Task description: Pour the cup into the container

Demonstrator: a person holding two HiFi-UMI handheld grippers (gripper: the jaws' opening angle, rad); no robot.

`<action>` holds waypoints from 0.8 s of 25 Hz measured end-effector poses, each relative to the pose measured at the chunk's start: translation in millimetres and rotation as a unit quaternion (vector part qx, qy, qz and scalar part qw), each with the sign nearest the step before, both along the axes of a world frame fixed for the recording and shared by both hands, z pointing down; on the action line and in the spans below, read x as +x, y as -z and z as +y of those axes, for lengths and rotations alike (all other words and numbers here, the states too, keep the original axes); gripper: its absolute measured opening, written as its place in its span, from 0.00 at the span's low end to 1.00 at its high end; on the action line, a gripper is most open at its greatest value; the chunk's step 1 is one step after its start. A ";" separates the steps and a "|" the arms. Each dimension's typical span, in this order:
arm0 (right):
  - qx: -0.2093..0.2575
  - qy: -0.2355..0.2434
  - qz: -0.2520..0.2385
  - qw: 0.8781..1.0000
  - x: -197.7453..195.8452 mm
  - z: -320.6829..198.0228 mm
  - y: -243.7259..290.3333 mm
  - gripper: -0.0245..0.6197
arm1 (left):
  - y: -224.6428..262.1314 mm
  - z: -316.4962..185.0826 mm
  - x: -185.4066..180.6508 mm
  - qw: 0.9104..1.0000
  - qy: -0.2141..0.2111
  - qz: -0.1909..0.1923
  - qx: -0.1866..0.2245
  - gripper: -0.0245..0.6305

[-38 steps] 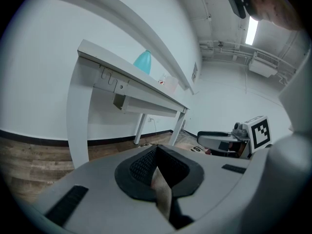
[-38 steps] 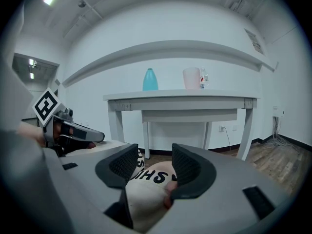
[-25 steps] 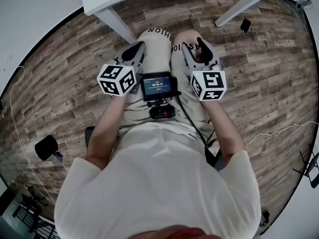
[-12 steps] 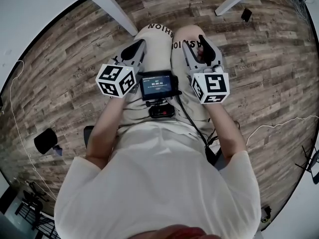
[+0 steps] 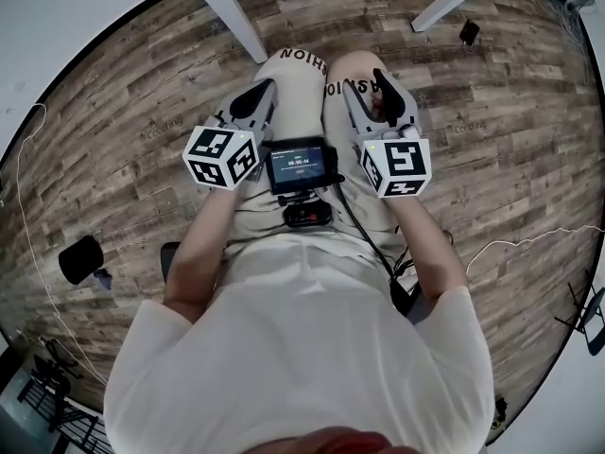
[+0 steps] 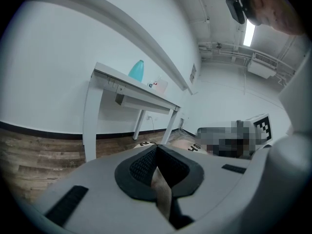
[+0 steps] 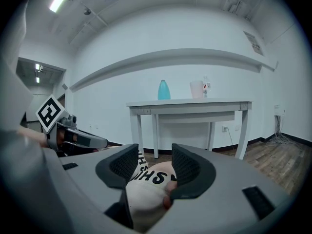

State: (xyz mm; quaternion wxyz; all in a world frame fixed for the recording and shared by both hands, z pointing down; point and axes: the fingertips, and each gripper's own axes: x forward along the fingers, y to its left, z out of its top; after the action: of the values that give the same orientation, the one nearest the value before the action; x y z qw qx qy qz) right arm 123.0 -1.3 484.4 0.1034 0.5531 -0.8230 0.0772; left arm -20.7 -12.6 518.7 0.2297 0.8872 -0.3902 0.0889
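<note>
A white table stands across the room, far ahead of both grippers. On it are a teal container, a pale cup and a small bottle. The left gripper view shows the teal container too. In the head view both grippers rest on the seated person's thighs. My left gripper is shut with nothing in it. My right gripper is open, and only the person's knee shows between its pads.
A small camera with a lit screen sits on the lap between the two marker cubes. White table legs cross the wood floor ahead. Cables trail over the floor at both sides, and a dark object lies at the left.
The head view has tipped a little, so the tabletop has slid out of the top edge. Both grippers stay on the thighs almost unmoved.
</note>
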 end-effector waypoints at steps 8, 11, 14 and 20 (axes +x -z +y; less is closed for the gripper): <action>0.006 0.020 0.008 1.000 -17.2 38.0 0.7 0.37 | 0.5 43.9 -13.2 1.000 0.015 -0.007 0.002 0.05; 0.007 0.029 0.014 0.999 -22.4 45.0 -2.1 0.37 | -4.0 53.6 -16.3 1.000 0.021 -0.016 0.002 0.06; 0.006 0.038 0.014 0.999 -23.9 47.6 -2.5 0.37 | -9.3 57.9 -17.3 0.999 0.027 -0.026 0.002 0.05; 0.002 0.032 0.008 0.999 -20.6 50.9 -4.1 0.37 | -14.6 55.0 -14.6 0.999 0.021 -0.046 0.006 0.05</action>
State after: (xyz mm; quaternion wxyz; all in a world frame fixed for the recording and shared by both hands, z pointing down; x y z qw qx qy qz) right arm 102.3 49.6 488.5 0.1112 0.5274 -0.8395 0.0681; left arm -35.3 42.5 533.3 0.2084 0.8751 -0.4193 0.1223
